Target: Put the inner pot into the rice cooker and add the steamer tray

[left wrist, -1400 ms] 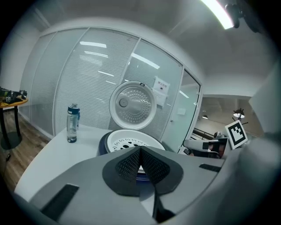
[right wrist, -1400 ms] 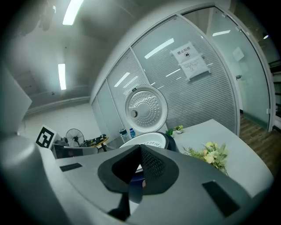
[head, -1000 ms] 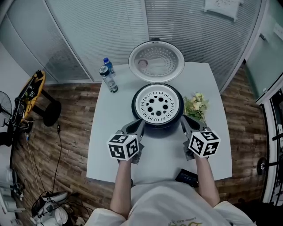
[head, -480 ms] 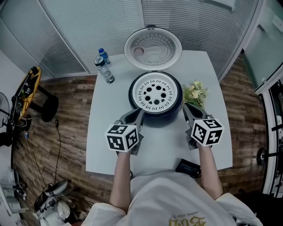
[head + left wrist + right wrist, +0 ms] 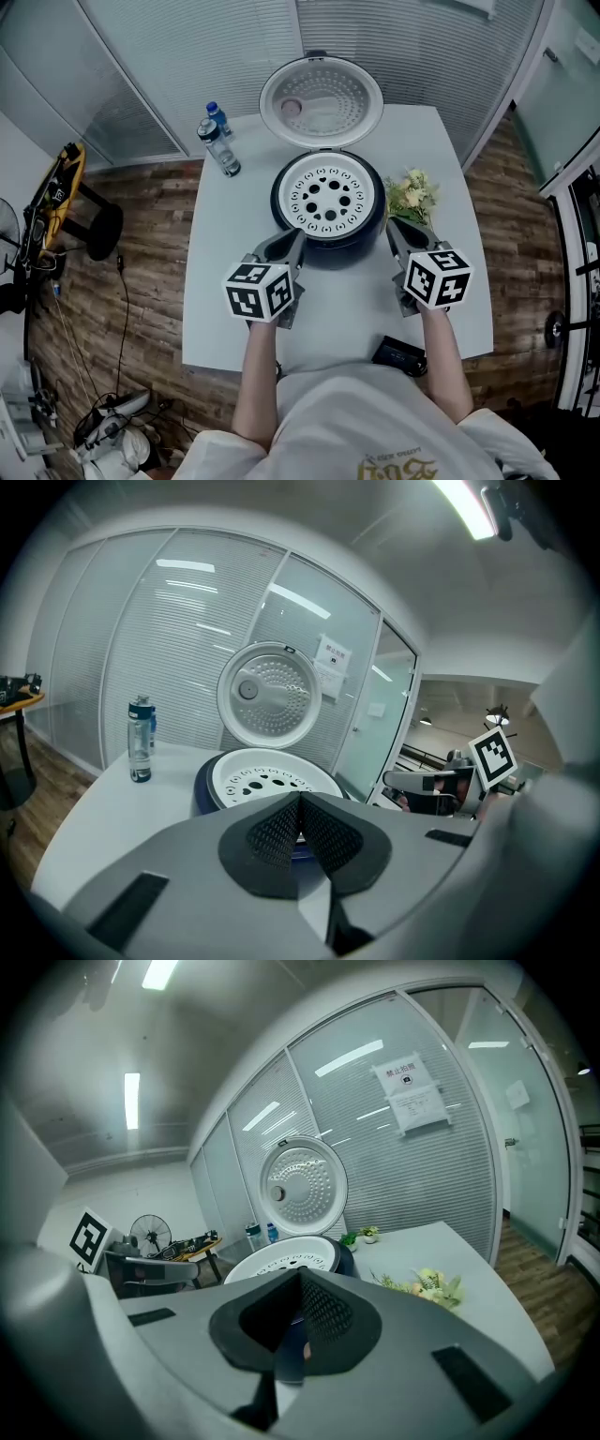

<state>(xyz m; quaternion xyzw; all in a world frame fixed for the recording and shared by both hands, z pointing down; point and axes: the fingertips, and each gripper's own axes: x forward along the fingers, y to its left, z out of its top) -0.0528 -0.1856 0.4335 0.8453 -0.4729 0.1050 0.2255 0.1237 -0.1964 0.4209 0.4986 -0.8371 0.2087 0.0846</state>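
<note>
The dark rice cooker [image 5: 328, 246] stands in the middle of the white table with its round lid [image 5: 322, 100] swung up at the back. A white steamer tray [image 5: 327, 199] with several round holes lies in the cooker's mouth; the inner pot beneath it is hidden. My left gripper [image 5: 293, 244] is just short of the cooker's near left side, jaws shut on nothing. At the near right side my right gripper [image 5: 392, 234] is also shut and empty. The tray [image 5: 272, 778] shows beyond the closed left gripper [image 5: 300, 803], and the tray [image 5: 286, 1262] beyond the right gripper [image 5: 302, 1283].
Two water bottles [image 5: 217, 146] stand at the table's far left. A small bunch of flowers [image 5: 412, 199] lies right of the cooker, close to my right gripper. A dark flat device [image 5: 397, 355] rests at the near table edge [image 5: 225, 361]. Wooden floor surrounds the table.
Both grippers have stayed shut and in place beside the cooker. The picture has shifted slightly as the head camera moved; nothing on the table has changed.
</note>
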